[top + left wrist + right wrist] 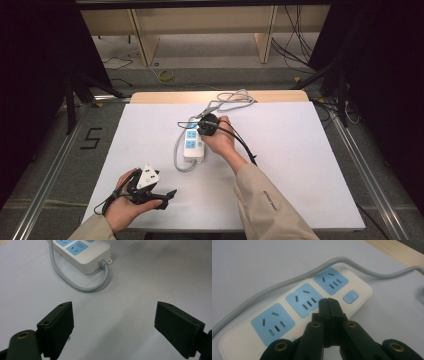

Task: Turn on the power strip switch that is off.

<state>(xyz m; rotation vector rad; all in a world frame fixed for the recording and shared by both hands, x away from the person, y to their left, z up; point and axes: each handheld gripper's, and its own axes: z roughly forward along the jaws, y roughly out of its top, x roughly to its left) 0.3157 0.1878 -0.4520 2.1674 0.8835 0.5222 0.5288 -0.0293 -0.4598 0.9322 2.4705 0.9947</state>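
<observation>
A white power strip point(192, 145) with three blue sockets lies mid-table, its grey cable point(178, 155) looping off its near end and round its left side. My right gripper point(207, 125) is shut and empty. Its tips point(329, 302) hang over the strip point(362, 293) between the middle socket point(304, 300) and the blue switch point(350, 296); I cannot tell if they touch. Small red lights glow on the strip. My left gripper point(167, 199) rests low at the table's front left, open point(113, 312), nothing between its jaws, pointing toward the strip's cable end point(85, 257).
The white table sheet point(300, 165) has bare room to the right and far left. More grey cable point(235, 97) bundles at the far wooden edge point(165, 96). A black cable point(245, 142) trails along the right forearm. Dark curtains flank the table.
</observation>
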